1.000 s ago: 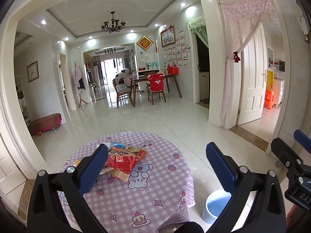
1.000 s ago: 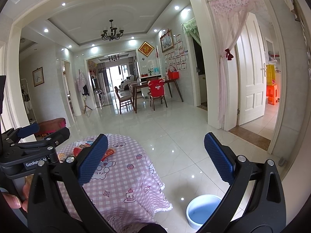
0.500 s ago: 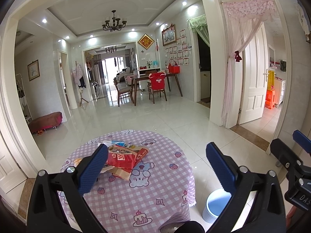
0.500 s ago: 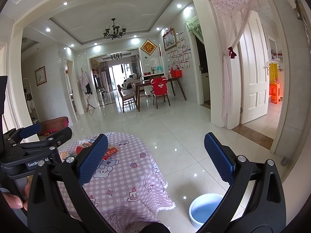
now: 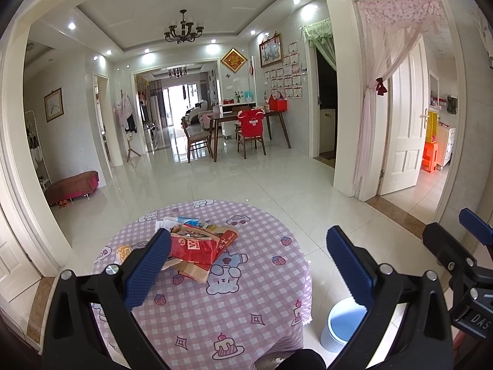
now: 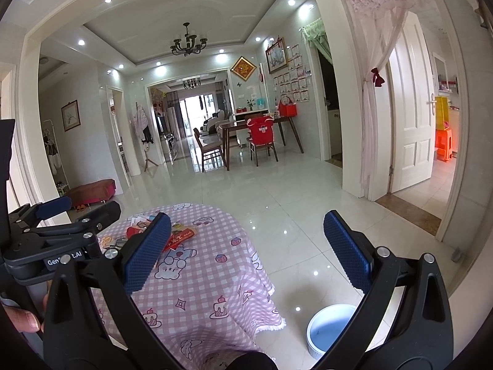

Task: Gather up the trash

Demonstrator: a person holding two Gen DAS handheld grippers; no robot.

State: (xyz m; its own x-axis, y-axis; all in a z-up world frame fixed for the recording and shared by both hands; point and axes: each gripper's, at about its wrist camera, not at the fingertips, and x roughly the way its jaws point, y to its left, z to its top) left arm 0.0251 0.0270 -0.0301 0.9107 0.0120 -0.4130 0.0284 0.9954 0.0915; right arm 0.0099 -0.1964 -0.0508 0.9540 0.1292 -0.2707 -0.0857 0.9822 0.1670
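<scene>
A heap of wrappers [image 5: 197, 246], with a red bag on top and brown paper beneath, lies on the left half of a round table [image 5: 240, 302] under a pink checked cloth. Seen from the right wrist, the same wrappers [image 6: 180, 236] show past my left finger. A pale blue bin [image 5: 342, 323] stands on the floor at the table's right side; the bin [image 6: 329, 330] looks empty from above. My left gripper [image 5: 249, 265] hovers open above the table, short of the heap. My right gripper [image 6: 246, 249] hangs open over the table's right edge. Neither holds anything.
Glossy white tiles [image 5: 215, 178] stretch ahead to a dining table with chairs [image 5: 243, 129]. A low red bench [image 5: 72, 186] sits by the left wall. On the right is a curtained doorway with a white door [image 5: 403, 135]. A hand [image 6: 21, 317] grips the left tool.
Both views have tipped slightly downward and drawn closer, so the table, the wrappers and the bin show more fully. Both grippers stay open and empty.
</scene>
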